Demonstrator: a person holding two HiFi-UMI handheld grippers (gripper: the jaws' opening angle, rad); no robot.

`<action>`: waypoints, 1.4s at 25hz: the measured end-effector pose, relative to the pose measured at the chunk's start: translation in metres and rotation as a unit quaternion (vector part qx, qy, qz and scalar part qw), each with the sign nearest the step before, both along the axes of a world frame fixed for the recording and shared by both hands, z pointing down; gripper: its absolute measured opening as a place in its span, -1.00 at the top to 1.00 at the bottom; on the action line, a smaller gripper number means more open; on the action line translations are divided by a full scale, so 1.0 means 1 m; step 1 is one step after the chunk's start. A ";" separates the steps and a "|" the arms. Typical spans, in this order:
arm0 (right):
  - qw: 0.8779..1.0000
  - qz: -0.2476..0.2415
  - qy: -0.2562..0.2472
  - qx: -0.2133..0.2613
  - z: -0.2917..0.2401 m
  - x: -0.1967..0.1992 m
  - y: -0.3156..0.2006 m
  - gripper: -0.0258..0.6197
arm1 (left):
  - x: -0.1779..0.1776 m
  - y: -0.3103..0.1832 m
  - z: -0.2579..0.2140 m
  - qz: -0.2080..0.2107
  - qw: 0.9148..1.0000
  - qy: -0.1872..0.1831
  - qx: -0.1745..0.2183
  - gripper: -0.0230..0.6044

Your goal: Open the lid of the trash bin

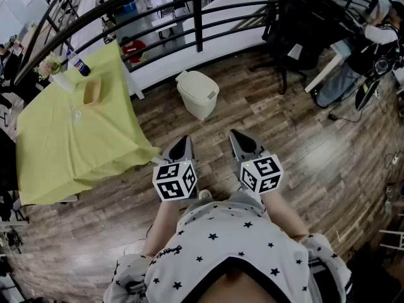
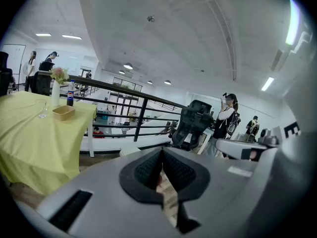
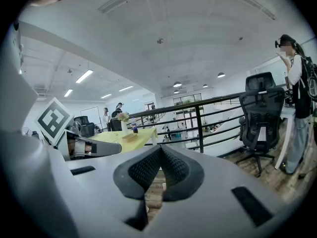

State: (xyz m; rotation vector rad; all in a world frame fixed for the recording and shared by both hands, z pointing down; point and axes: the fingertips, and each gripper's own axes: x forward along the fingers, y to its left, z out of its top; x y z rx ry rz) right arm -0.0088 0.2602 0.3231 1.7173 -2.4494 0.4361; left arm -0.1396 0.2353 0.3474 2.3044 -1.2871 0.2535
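Observation:
In the head view a white trash bin [image 1: 197,92] stands on the wooden floor by the railing, its lid down. My two grippers are held low and side by side, well short of the bin and pointing towards it. The left gripper [image 1: 186,140] is shut with nothing between its jaws, and so is the right gripper [image 1: 235,135]. In the left gripper view the black pads [image 2: 148,170] meet at the tip, and a sliver of the bin's white top [image 2: 129,151] shows just beyond the jaws. The right gripper view shows pads [image 3: 176,167] pressed together, with the bin hidden behind them.
A table with a yellow cloth [image 1: 69,137] stands to the left, bearing a bottle, a vase and a small wooden tray [image 1: 92,91]. A black railing [image 1: 197,17] runs behind the bin. A black office chair [image 1: 297,30] and a standing person [image 2: 227,117] are at the right.

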 end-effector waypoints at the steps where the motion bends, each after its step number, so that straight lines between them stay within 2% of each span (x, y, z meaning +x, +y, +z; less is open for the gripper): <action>1: 1.000 -0.002 0.000 0.000 -0.001 -0.002 0.005 0.94 | -0.001 0.004 -0.001 0.000 1.000 -0.003 0.001 0.89; 7: 1.000 -0.015 0.006 -0.007 0.000 -0.009 0.030 0.94 | -0.004 0.023 -0.004 -0.006 1.000 -0.003 0.002 0.89; 16: 1.000 -0.024 0.012 0.002 -0.005 -0.026 0.037 0.94 | -0.009 0.028 -0.002 0.006 1.000 -0.007 0.005 0.89; 28: 1.000 0.004 -0.013 -0.003 0.002 -0.047 0.037 0.94 | -0.024 0.023 0.008 0.040 0.999 -0.006 -0.001 0.89; 35: 1.000 0.001 -0.014 -0.006 0.004 -0.059 0.037 0.94 | -0.029 0.018 0.014 0.050 0.999 -0.005 -0.012 0.89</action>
